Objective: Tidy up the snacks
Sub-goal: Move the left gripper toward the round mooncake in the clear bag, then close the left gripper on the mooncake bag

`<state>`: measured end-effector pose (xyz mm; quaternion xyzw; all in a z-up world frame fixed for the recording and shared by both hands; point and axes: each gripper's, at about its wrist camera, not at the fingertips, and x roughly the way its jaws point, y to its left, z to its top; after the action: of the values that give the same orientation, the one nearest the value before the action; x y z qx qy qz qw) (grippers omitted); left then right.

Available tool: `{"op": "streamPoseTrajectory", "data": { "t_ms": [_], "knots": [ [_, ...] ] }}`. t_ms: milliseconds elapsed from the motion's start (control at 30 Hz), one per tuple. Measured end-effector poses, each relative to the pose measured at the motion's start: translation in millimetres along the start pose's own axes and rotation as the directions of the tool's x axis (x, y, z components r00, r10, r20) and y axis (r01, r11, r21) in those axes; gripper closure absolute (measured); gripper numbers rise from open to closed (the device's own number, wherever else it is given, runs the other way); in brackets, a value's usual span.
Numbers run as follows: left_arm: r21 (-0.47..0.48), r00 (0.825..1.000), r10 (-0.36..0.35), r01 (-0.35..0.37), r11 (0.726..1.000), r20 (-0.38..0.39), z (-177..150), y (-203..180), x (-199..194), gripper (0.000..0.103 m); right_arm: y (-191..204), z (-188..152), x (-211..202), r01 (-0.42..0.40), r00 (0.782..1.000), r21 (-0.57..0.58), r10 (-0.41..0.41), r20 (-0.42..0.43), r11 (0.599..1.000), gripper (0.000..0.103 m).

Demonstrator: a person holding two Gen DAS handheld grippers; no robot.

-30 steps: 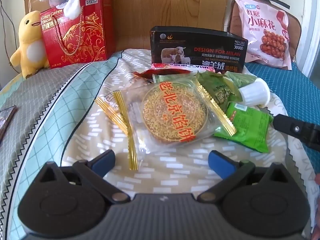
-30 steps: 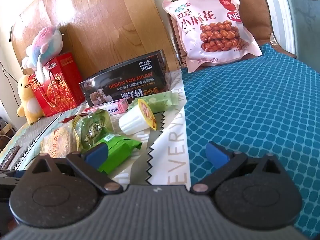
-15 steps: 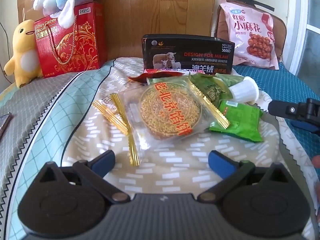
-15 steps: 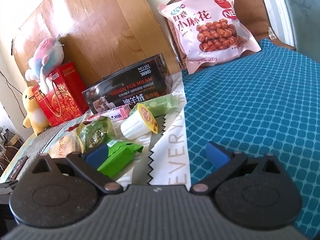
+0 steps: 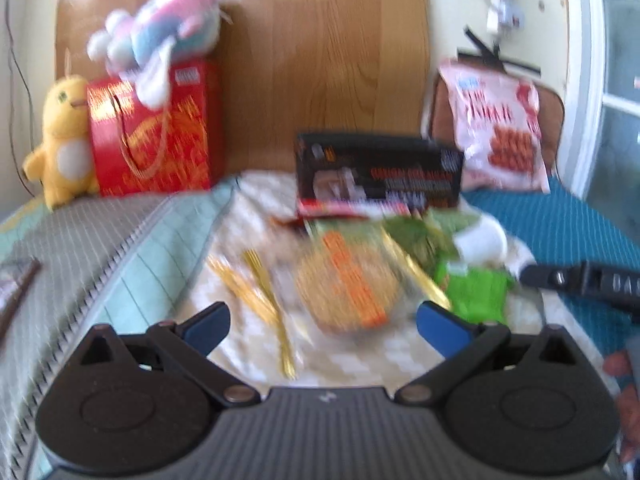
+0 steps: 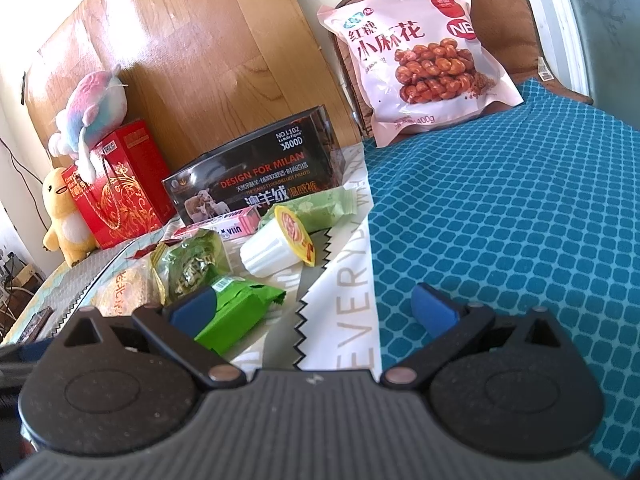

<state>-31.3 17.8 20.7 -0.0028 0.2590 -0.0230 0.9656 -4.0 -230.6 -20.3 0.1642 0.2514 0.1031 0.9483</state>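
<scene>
A pile of snacks lies on the bed in front of a black box (image 5: 378, 172) (image 6: 256, 184). In the blurred left wrist view I see a round pastry in a clear wrapper (image 5: 348, 280), a bright green packet (image 5: 476, 290) and a white jelly cup (image 5: 482, 242). My left gripper (image 5: 324, 326) is open, above and short of the pastry, holding nothing. The right wrist view shows the jelly cup (image 6: 280, 248), the green packet (image 6: 236, 312), a dark green wrapped snack (image 6: 192, 268) and a pale green packet (image 6: 320, 210). My right gripper (image 6: 316, 312) is open and empty, just right of the green packet.
A big pink bag of fried twists (image 6: 420, 56) leans on a brown cushion at the back right. A red gift box (image 5: 152, 128) with plush toys stands at the back left against the wooden headboard. The blue patterned cover (image 6: 500, 220) spreads to the right.
My left gripper has pulled back and risen, so the snacks look smaller and the view is now motion-blurred. The right gripper has tilted slightly; both stay open and empty.
</scene>
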Motion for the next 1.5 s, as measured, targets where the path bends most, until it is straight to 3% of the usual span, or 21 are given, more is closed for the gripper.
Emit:
{"op": "streamPoseTrajectory", "data": {
  "t_ms": [233, 300, 400, 467, 533, 567, 633, 767, 900, 1000, 1067, 1100, 1200, 1367, 1500],
  "knots": [
    [-0.074, 0.992, 0.100, -0.093, 0.993, 0.083, 16.3, 21.4, 3.6, 0.000, -1.3, 0.5, -0.3, -0.006, 1.000, 0.011, 0.006, 0.004, 1.000, 0.000],
    [-0.089, 0.993, 0.089, -0.082, 0.993, 0.076, 19.0, 27.0, 7.2, 0.004, -1.2, 0.7, -0.1, -0.006, 1.000, 0.009, 0.006, 0.004, 1.000, 0.000],
    [-0.148, 0.999, 0.033, -0.032, 0.988, 0.005, 18.5, 36.3, 16.8, 0.017, -1.5, 1.7, -0.5, -0.003, 1.000, 0.003, 0.003, 0.000, 1.000, 0.000],
    [-0.194, 0.999, -0.018, 0.010, 0.981, -0.043, 15.7, 44.3, 21.3, 0.033, -0.4, 1.5, -3.8, 0.009, 1.000, -0.004, -0.009, 0.015, 1.000, 0.009],
    [-0.226, 0.996, -0.064, 0.048, 0.973, -0.066, 14.6, 52.7, 20.3, 0.036, 5.4, 3.3, -8.0, -0.026, 0.999, -0.052, 0.028, 0.023, 0.998, 0.034],
    [-0.241, 0.993, -0.094, 0.076, 0.968, -0.066, 14.6, 56.8, 18.4, 0.036, 11.2, 5.8, -9.8, -0.064, 0.998, -0.099, 0.066, 0.021, 0.993, 0.038],
    [-0.272, 0.981, -0.181, 0.156, 0.950, -0.070, 16.8, 65.6, 16.7, 0.036, 26.9, 10.2, -13.2, -0.133, 0.990, -0.206, 0.139, 0.016, 0.969, 0.041],
    [-0.329, 0.954, -0.280, 0.232, 0.915, -0.105, 18.8, 73.0, 25.1, 0.038, 64.5, 13.9, -0.1, -0.261, 0.965, -0.446, 0.237, -0.111, 0.856, 0.041],
    [-0.399, 0.917, -0.364, 0.275, 0.875, -0.166, 11.6, 71.7, 40.3, 0.047, 85.8, 5.2, 27.3, -0.345, 0.937, -0.538, 0.245, -0.250, 0.769, 0.040],
    [-0.387, 0.908, -0.375, 0.283, 0.878, -0.185, 8.5, 64.0, 44.1, 0.058, 97.4, -0.4, 36.1, -0.370, 0.928, -0.587, 0.256, -0.270, 0.720, 0.041],
    [-0.384, 0.910, -0.369, 0.277, 0.881, -0.190, 8.1, 59.7, 46.0, 0.064, 105.3, -3.8, 38.6, -0.400, 0.916, -0.583, 0.281, -0.287, 0.707, 0.051],
    [-0.386, 0.911, -0.372, 0.282, 0.878, -0.180, 8.9, 58.7, 44.1, 0.067, 107.5, -3.6, 40.7, -0.407, 0.912, -0.578, 0.283, -0.297, 0.707, 0.057],
    [-0.372, 0.907, -0.387, 0.307, 0.876, -0.163, 12.8, 56.4, 36.3, 0.067, 107.5, -4.7, 27.7, -0.388, 0.921, -0.586, 0.283, -0.267, 0.711, 0.064],
    [-0.337, 0.868, -0.475, 0.408, 0.848, -0.144, 11.5, 35.6, 32.5, 0.067, 85.7, -8.7, -0.5, -0.306, 0.952, -0.560, 0.254, -0.170, 0.770, 0.065],
    [-0.275, 0.867, -0.479, 0.431, 0.859, -0.139, 8.4, 13.3, 33.1, 0.067, 70.5, -13.6, -6.4, -0.261, 0.965, -0.522, 0.225, -0.134, 0.812, 0.065]
  ]
}}
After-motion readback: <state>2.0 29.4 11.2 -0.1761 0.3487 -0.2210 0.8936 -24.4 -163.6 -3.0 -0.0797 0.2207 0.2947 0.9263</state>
